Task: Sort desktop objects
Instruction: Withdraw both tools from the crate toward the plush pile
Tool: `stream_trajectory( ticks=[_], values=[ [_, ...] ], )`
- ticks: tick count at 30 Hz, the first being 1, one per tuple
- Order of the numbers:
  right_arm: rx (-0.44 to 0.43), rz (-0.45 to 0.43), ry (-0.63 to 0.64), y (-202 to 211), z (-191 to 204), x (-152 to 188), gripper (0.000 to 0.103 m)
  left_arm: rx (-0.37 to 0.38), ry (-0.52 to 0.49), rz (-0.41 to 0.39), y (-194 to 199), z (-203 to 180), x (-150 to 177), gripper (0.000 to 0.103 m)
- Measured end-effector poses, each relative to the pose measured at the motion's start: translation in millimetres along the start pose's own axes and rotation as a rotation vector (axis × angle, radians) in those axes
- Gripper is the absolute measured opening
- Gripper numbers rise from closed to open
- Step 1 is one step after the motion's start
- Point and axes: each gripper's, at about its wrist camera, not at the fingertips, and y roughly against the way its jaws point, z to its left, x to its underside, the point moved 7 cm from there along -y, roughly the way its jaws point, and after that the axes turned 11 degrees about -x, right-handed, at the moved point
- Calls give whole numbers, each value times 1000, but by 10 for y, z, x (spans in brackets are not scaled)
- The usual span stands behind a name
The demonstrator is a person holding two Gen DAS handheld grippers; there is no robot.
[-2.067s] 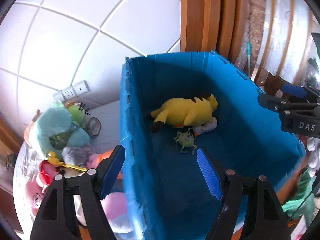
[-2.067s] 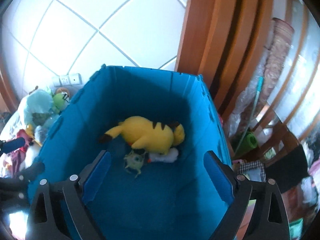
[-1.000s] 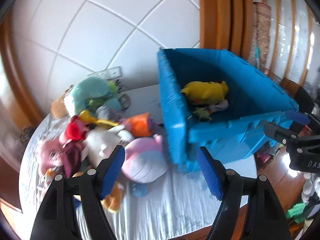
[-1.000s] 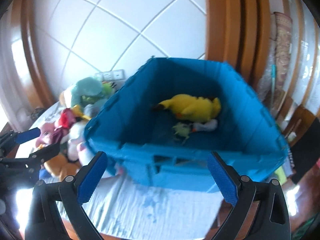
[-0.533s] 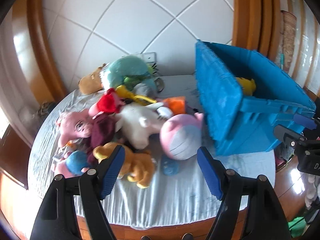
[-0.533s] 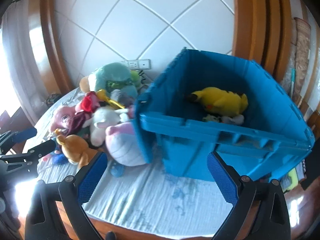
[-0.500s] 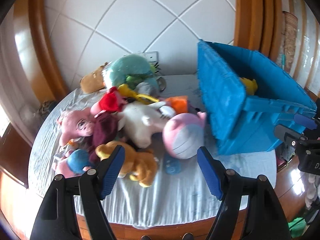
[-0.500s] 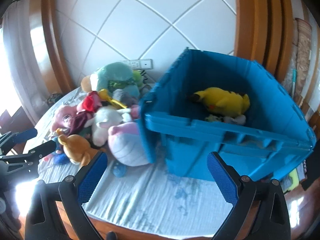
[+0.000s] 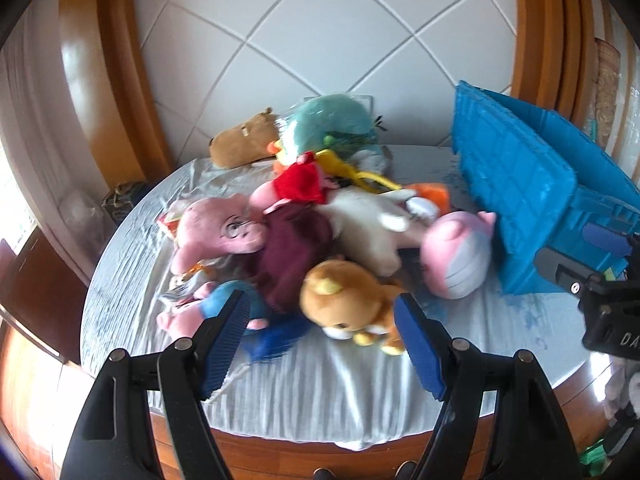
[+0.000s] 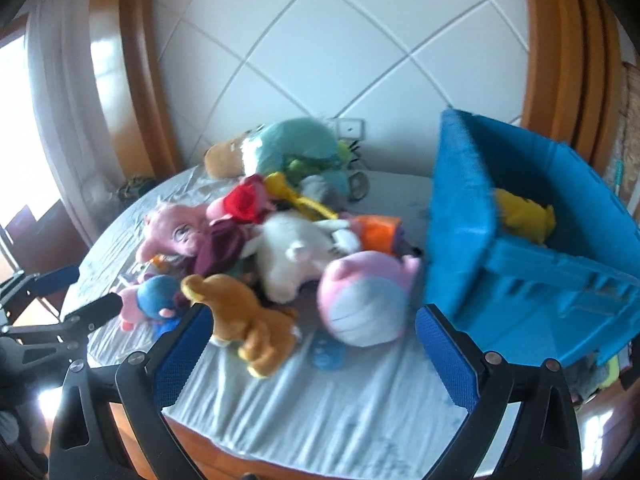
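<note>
The blue crate (image 10: 520, 248) stands at the right of my cloth-covered table (image 9: 320, 392), a yellow plush (image 10: 524, 216) already lying inside it. Left of the crate lies the heap: a pink-and-grey round plush (image 9: 460, 256) touching the crate's wall, a white one (image 9: 368, 228) behind it, and at the near edge a brown bear (image 9: 348, 308). My left gripper (image 9: 320, 340) hangs empty with jaws wide, the bear straight ahead between them, its length running across. My right gripper (image 10: 312, 356), also spread and empty, sits nearer the crate.
</note>
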Motion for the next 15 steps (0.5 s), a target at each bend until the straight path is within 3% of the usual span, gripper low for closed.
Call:
stream_trajectory(
  ticks=[10,15],
  values=[
    [-28,58,11,-686,931,6,103,2,19,46,-412,852,164,74],
    [-40,86,20,-973,1193,-70,102,-16,51,83,-663,1170,203,74]
  ],
)
